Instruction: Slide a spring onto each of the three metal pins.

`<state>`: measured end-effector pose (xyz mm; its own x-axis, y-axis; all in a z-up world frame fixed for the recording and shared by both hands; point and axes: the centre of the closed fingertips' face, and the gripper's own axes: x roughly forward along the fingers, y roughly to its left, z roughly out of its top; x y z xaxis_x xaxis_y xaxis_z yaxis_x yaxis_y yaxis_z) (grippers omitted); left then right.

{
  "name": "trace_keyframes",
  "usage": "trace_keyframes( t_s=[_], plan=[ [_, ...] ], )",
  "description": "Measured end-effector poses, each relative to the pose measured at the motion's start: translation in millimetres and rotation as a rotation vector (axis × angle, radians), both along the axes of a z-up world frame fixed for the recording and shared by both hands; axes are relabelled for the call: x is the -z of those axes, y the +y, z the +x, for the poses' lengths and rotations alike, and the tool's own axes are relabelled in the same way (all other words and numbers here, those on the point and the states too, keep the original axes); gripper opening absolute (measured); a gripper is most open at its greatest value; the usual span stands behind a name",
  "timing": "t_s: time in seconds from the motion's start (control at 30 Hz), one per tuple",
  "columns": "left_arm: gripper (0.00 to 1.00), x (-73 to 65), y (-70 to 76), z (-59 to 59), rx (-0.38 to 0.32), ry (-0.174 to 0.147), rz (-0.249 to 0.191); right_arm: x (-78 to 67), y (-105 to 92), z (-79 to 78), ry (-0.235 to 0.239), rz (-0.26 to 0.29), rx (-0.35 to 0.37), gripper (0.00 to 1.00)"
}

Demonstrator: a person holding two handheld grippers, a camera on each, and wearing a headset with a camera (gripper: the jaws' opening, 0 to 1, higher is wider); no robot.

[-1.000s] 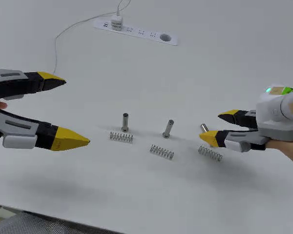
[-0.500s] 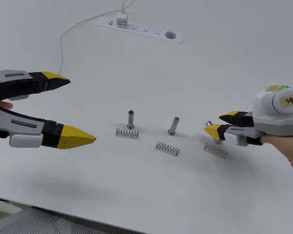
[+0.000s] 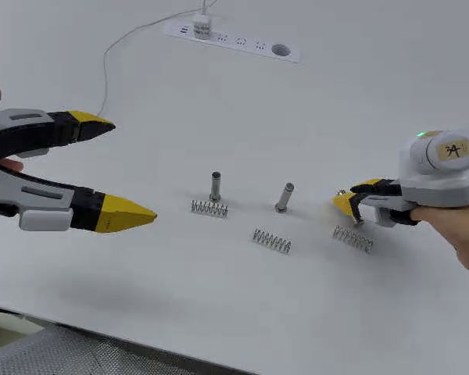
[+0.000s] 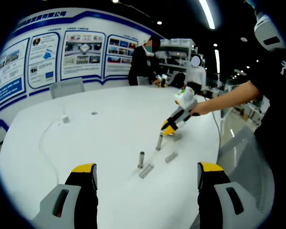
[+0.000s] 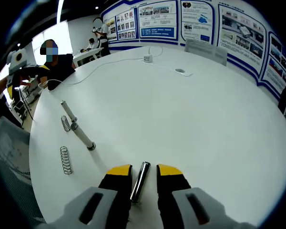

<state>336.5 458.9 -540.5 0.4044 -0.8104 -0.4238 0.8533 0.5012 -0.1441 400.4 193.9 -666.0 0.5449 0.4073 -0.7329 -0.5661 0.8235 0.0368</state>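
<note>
Here, no pin wears a spring yet

On the bench (image 3: pixel 219 312), the left spring (image 3: pixel 209 208), middle spring (image 3: pixel 271 241) and right spring (image 3: pixel 352 239) lie flat, each just before its upright pin: left pin (image 3: pixel 216 186), middle pin (image 3: pixel 284 197), right pin (image 5: pixel 140 181). The right hand-held gripper (image 3: pixel 352 195) straddles the right pin closely; whether it clamps, I cannot tell. The left hand-held gripper (image 3: pixel 133 168) hangs wide apart, well off. The springs look light, squashy and prone to roll: pinch mid-coil, gently

The left gripper (image 3: pixel 131 169) hovers at the left with its jaws spread wide, while the right gripper (image 3: pixel 350 195) — gripped in the person's right hand (image 3: pixel 453 226) — reaches in low, jaws narrowed to a slim gap.
</note>
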Motion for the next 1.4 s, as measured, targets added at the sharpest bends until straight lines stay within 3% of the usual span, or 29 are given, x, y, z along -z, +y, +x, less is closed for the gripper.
trace_keyframes(
  t_s=[0.53,1.07,1.4],
  plan=[
    [0.88,-1.5,-2.3,-1.9,-0.009,0.005,-0.007,6.3,1.6,-1.2,0.021,-0.013,0.021,0.11],
    [0.87,-5.5,-5.6,-4.5,-0.01,0.002,-0.016,7.4,0.1,0.6,0.061,-0.026,0.063,0.08],
    [0.88,-4.9,-5.3,-1.5,-0.014,-0.005,-0.022,-2.0,0.8,-2.2,0.025,0.013,0.068,0.08]
  ],
)
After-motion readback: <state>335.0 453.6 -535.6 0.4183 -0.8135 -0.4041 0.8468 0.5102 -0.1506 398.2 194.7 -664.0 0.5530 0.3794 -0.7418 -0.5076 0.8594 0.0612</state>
